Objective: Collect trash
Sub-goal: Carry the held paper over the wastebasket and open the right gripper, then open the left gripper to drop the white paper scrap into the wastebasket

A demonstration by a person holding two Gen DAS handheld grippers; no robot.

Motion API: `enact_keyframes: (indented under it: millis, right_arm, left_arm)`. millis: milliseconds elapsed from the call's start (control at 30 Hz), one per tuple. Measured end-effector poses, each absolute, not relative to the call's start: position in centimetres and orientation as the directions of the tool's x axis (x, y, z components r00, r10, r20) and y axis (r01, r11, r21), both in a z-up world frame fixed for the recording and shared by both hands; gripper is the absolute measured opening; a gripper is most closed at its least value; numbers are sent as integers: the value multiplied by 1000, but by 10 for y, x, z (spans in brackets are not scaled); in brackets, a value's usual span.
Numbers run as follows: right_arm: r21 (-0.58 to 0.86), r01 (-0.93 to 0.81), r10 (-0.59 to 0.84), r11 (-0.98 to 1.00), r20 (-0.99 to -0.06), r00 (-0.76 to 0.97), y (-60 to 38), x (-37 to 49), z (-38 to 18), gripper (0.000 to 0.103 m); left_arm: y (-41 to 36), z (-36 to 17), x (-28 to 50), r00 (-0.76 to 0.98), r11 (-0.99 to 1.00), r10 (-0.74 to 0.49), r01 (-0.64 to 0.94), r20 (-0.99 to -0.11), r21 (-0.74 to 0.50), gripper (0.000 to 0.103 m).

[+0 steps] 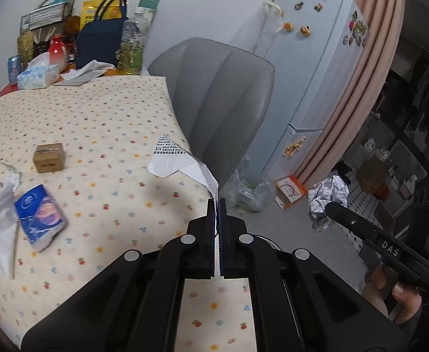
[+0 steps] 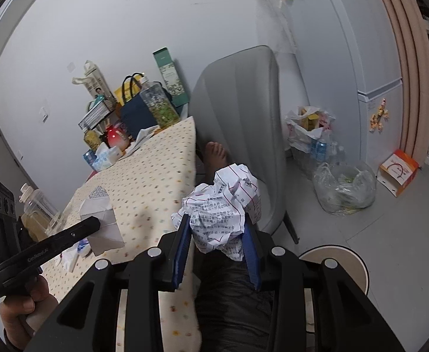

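My left gripper (image 1: pixel 216 202) is shut on a folded printed paper sheet (image 1: pixel 175 160) and holds it just above the table's right edge; it also shows in the right wrist view (image 2: pixel 101 218). My right gripper (image 2: pixel 217 220) is shut on a crumpled printed paper ball (image 2: pixel 223 205), held in the air beside the table over the floor; the ball also shows in the left wrist view (image 1: pixel 327 198). On the flowered tablecloth (image 1: pixel 97 123) lie a small brown box (image 1: pixel 49 157), a blue tissue pack (image 1: pixel 40 217) and a crumpled white tissue (image 1: pixel 0 214).
A grey chair (image 1: pixel 223 99) stands at the table's right. A clear plastic bag (image 2: pixel 345 187) and an orange box (image 2: pixel 399 173) sit on the floor by the fridge (image 1: pixel 311 67). Bottles, a navy bag (image 1: pixel 100 41) and a tissue box (image 1: pixel 38 73) crowd the table's far end.
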State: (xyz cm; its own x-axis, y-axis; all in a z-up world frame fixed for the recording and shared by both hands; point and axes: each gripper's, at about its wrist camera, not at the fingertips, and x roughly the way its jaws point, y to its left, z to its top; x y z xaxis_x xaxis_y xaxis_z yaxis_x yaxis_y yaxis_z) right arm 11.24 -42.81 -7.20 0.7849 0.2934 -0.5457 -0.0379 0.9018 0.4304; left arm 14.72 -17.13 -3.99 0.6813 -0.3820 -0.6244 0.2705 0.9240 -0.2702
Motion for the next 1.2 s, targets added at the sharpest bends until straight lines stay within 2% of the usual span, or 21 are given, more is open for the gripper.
enact_keyframes:
  millis: [367,533,667,733,800,1000,1200]
  right_arm:
    - [457,77,239,886,-593,769,-483,117,-113,35]
    - [468,129,219,874,-618,755,-505,118,-135,39]
    - [471,179,192,864,-636,748,-520,118,-152,69]
    - [478,199,181,856,-637,749,-528,117,-157,72]
    - [488,215,178,846,-638,749,-536,116,-161,82]
    - [483,278,116,830,-638,762,-563,104,-164,95]
    - [479,342,63,809,-648,759,-589,93,-167,96]
  left_arm:
    - [-234,-60,168,610,906,-415,339,-675,-252,3]
    - [-259,-71,176,576,898,-425,366,-698,-245,3]
    - [-278,-77,182,552,892,-429,385,-715,-238,3]
    - [-287,-80,184,540,887,-432,397,-722,-234,3]
    - [-297,-81,186,528,882,-436,409,-729,-232,3]
    - [-330,-91,190,481,862,-451,453,-752,-227,3]
    - [-361,-100,190,442,845,-458,487,-771,-223,3]
